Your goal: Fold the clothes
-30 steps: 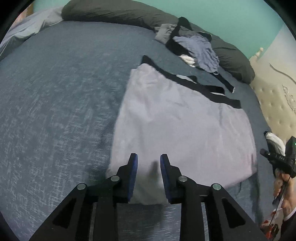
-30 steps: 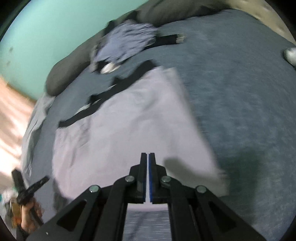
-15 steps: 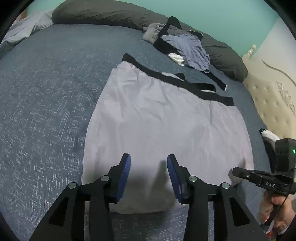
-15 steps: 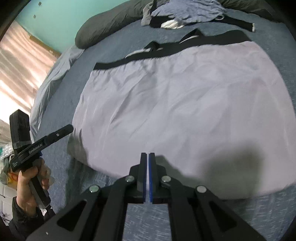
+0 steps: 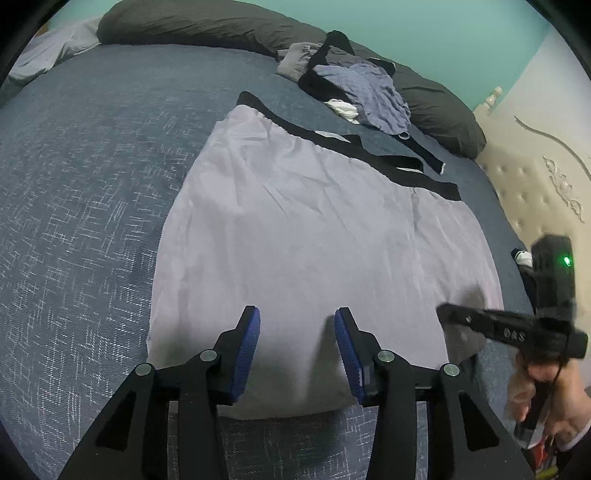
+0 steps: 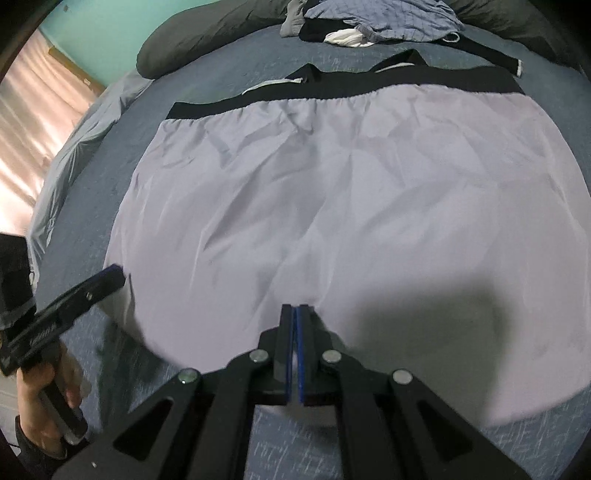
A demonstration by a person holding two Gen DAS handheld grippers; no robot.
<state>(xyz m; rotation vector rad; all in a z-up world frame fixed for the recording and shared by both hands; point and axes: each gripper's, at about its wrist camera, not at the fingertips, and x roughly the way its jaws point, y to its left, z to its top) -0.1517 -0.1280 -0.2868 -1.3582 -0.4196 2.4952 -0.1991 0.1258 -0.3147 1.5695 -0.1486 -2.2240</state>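
A lavender garment [image 5: 314, 240] with a black waistband [image 5: 369, 155] lies spread flat on the blue bedspread [image 5: 74, 184], waistband at the far side. My left gripper [image 5: 297, 321] hovers open over the near hem's left part, with only flat cloth below its blue pads. In the right wrist view the same garment [image 6: 351, 184] fills the middle. My right gripper [image 6: 295, 308] is shut above the near hem, and I see no cloth pinched between its pads. Each gripper shows in the other's view: the right gripper [image 5: 454, 315] by the garment's right corner, the left gripper [image 6: 114, 275] by its left corner.
A pile of other clothes [image 5: 358, 88] lies beyond the waistband, against dark pillows [image 5: 184, 22]. A black strap [image 5: 424, 155] trails beside it. A cream tufted headboard [image 5: 535, 184] borders the bed at the right. A curtain [image 6: 33, 122] hangs at the left.
The left jaws have spread wider over the hem. The right gripper has swung across and down to the near hem, staying shut. The garment now lies flatter and wider.
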